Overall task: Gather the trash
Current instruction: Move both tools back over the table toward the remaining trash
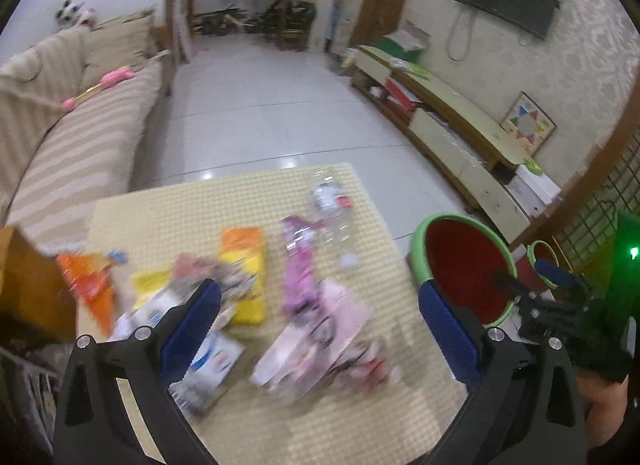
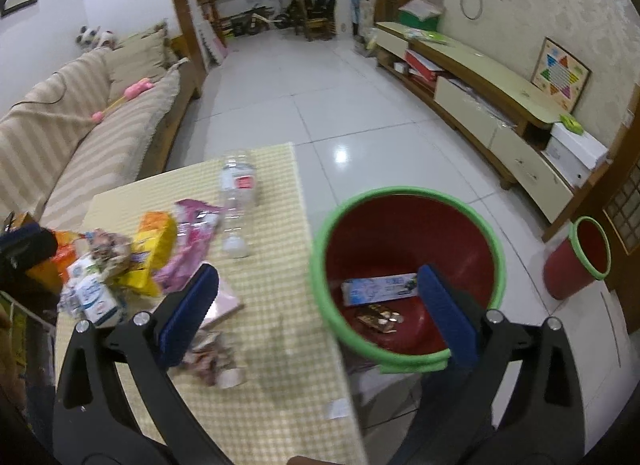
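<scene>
The left hand-held gripper point(image 1: 320, 325) hangs over the bench point(image 1: 360, 417) with its jaws wide and nothing between the pads; the right hand-held gripper point(image 2: 318, 313) is equally wide and empty, one finger over the bench, the other over the red bin point(image 2: 404, 233); the trash pile point(image 1: 224, 297) lies at the bench's nine o'clock side, a clear bottle point(image 2: 238, 201) toward twelve; the bin stands on the floor at three o'clock, holding a carton point(image 2: 376, 291) and a wrapper point(image 2: 378, 317).
</scene>
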### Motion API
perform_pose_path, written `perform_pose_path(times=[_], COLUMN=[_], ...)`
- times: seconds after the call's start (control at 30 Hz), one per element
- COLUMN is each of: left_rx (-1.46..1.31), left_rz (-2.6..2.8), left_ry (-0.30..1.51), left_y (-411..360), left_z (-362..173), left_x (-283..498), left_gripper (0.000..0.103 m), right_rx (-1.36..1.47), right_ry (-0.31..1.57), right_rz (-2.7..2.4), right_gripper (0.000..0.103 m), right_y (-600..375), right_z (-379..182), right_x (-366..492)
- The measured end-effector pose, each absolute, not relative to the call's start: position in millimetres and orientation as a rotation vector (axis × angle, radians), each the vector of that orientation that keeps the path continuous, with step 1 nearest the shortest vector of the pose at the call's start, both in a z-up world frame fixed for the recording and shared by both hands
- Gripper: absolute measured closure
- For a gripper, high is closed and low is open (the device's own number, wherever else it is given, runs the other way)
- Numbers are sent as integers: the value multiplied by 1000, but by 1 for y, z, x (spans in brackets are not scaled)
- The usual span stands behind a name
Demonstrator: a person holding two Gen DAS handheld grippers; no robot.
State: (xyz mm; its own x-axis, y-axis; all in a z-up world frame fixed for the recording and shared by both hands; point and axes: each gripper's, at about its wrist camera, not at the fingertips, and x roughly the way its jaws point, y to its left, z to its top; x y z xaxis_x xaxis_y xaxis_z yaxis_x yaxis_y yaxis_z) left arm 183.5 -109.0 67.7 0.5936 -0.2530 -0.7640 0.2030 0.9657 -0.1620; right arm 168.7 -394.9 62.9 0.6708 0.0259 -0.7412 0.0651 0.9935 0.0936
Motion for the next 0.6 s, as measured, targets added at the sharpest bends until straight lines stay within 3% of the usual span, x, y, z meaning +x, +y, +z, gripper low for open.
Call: perform_pose_path(times=[0.6], left_rx=[-212], left_rz=[-55], left_ry=[874], left_y=[33], left_z=[38], left_x=[99], left_gripper=[8], right_rx=[3], right_ry=[867], right_rz=[124], right_gripper=[5], right_y=[-294], right_z=[48], right_x=[144])
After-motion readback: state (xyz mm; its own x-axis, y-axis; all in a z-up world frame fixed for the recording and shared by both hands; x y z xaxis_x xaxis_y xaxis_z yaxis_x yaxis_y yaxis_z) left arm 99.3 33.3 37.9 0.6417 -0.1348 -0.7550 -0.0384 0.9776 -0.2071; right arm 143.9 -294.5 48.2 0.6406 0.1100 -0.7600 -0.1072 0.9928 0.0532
